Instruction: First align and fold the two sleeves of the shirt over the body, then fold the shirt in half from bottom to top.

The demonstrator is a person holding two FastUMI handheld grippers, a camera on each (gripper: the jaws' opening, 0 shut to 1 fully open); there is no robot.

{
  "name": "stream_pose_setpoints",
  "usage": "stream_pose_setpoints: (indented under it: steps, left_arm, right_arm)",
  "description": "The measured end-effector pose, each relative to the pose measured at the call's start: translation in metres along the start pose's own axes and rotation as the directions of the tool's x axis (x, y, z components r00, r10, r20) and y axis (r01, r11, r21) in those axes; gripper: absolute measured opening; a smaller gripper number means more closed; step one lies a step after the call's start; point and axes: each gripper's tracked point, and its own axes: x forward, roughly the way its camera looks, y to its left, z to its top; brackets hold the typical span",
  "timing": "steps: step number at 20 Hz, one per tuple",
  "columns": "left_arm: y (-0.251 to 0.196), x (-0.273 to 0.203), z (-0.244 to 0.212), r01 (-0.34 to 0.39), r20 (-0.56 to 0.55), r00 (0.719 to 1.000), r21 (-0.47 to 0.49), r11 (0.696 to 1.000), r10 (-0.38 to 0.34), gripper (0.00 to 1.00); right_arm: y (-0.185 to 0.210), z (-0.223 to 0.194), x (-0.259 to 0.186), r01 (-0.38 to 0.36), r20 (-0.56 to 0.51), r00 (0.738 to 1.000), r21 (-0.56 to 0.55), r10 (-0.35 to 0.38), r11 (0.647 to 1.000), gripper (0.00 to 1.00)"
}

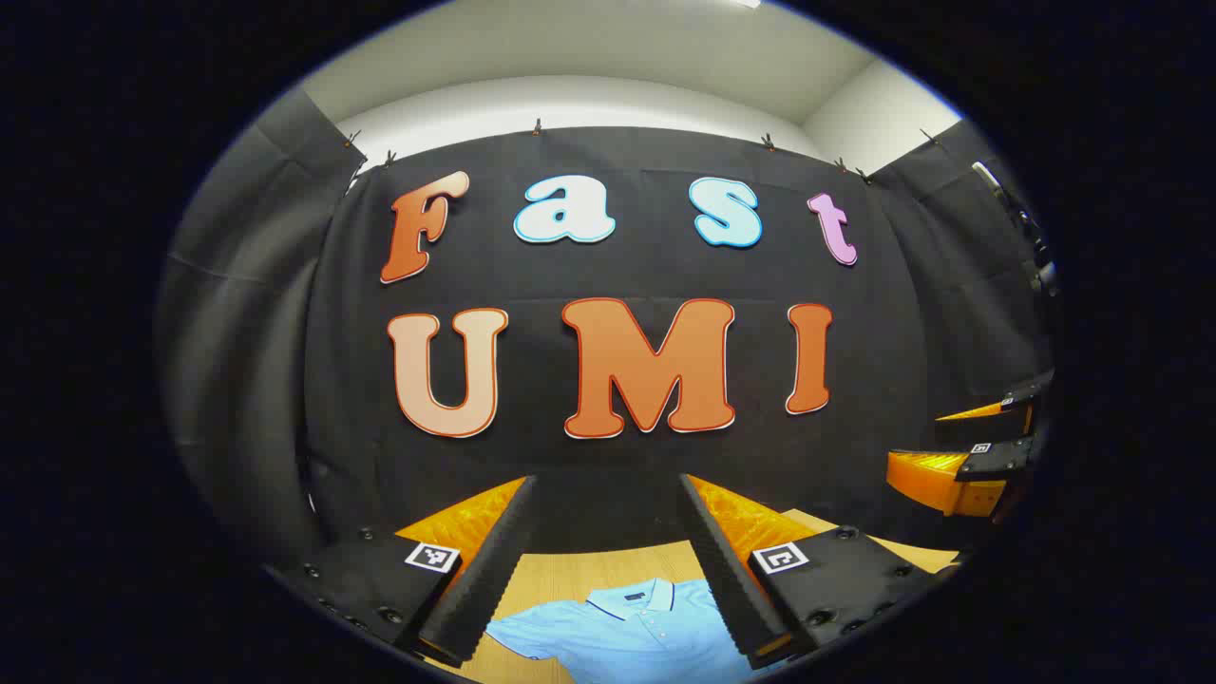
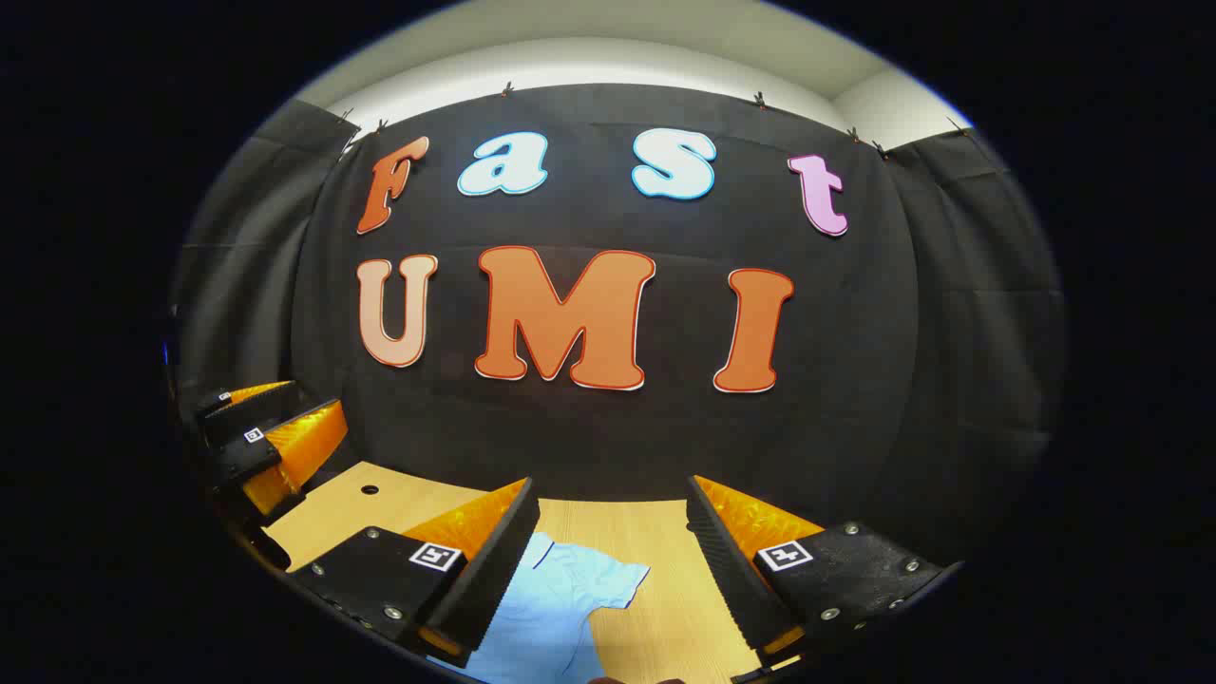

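Light-blue short-sleeved polo shirt (image 1: 632, 627) lay flat on pale wooden table (image 2: 655, 541), collar toward black cloth wall (image 1: 608, 465). Left gripper (image 1: 608, 560) hovered above collar, 2 fingers spread, grasping nothing. Right gripper (image 2: 608, 560) hung over 1 sleeve (image 2: 608, 575), likewise released, empty.

The shirt (image 1: 627, 632) is cut off at the bottom edge, its lower body and hem hidden.
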Motion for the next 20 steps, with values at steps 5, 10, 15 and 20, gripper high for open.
stream_pose_setpoints:
  steps: [5, 10, 15, 20]
  left_arm:
    - [0.007, 0.01, 0.002, -0.022, 0.005, 1.0, 0.01, 1.0, 0.022, 0.96]
    - [0.025, 0.024, 0.015, -0.044, 0.011, 0.999, -0.066, 0.997, 0.045, 0.96]
    - [0.04, 0.024, 0.006, -0.042, -0.009, 0.999, -0.058, 0.997, 0.042, 0.99]
    - [0.041, 0.014, 0.034, -0.025, 0.08, 0.996, -0.011, 1.0, 0.026, 0.97]
  right_arm:
    - [0.005, 0.011, 0.026, -0.025, 0.004, 1.0, 0.003, 0.025, 1.0, 0.97]
    - [0.009, 0.03, 0.037, -0.032, 0.01, 0.999, 0.043, 0.031, 0.999, 0.97]
    - [0.005, 0.016, 0.032, 0.007, -0.023, 1.0, 0.043, -0.006, 0.999, 0.97]
    - [-0.012, 0.009, 0.03, 0.068, -0.039, 0.997, 0.023, -0.067, 0.997, 0.98]
